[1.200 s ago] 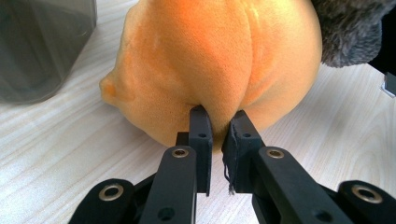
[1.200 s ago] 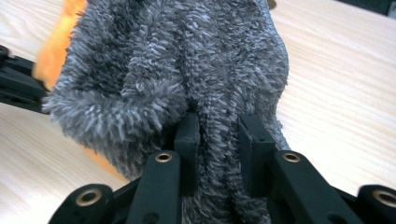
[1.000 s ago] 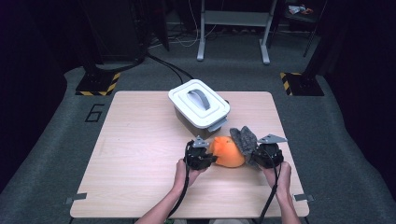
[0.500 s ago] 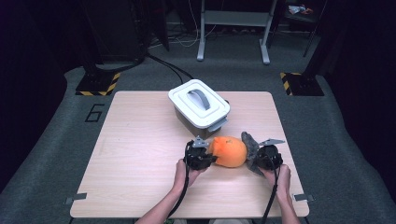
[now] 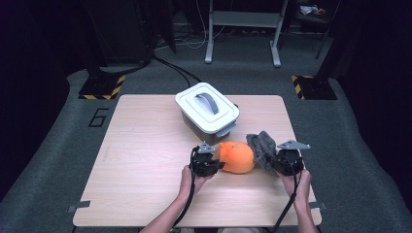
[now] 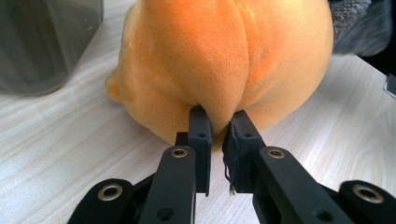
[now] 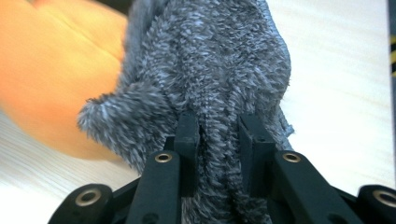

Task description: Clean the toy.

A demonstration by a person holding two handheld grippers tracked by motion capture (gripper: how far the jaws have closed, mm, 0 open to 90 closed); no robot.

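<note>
Although it bulks large between the two hands, the orange plush toy [image 5: 236, 157] looks light and very soft: in the left gripper view the jaws of the left gripper [image 6: 218, 122] pinch only a small fold of its nap near the bottom seam, and the pile dimples around them. It lies on the surface [image 5: 141, 145] near the person's edge, right of centre, and a hold on a gathered fold or seam seems surer than any try at spanning the round body. Just beside it, touching its right flank, is the grey fuzzy cloth [image 5: 261, 145], limp and shaggy; the jaws of the right gripper [image 7: 218, 128] close on a thick bunch of it, and it should drape and drag rather than keep a shape. Both gripper views give the bite on fabric; the high view gives the layout, including the white lidded box [image 5: 208, 112] with its grey handle farther back.
</note>
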